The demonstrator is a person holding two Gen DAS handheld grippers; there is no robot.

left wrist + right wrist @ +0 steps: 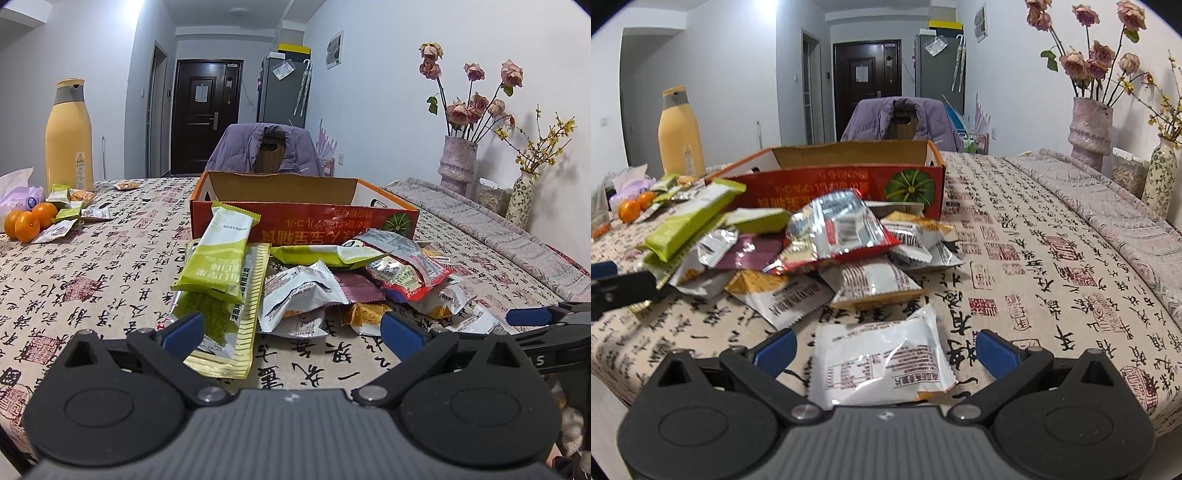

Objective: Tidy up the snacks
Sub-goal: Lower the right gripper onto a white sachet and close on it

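Lying heaped on the calligraphy-print tablecloth [92, 266] at 6 o'clock of the empty orange cardboard box [295, 218], the snack packets [332, 280] sit ahead of the left gripper [291, 332] and right gripper [884, 350], both spread wide, the latter flanking one white packet [882, 358].

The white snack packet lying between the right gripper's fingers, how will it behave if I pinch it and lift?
The white snack packet looks puffed and crinkled, so it will probably give under the pads rather than stay stiff. Its glossy film may slip. It seems light, lying flat on the tablecloth apart from the pile, so lifting shouldn't disturb others.
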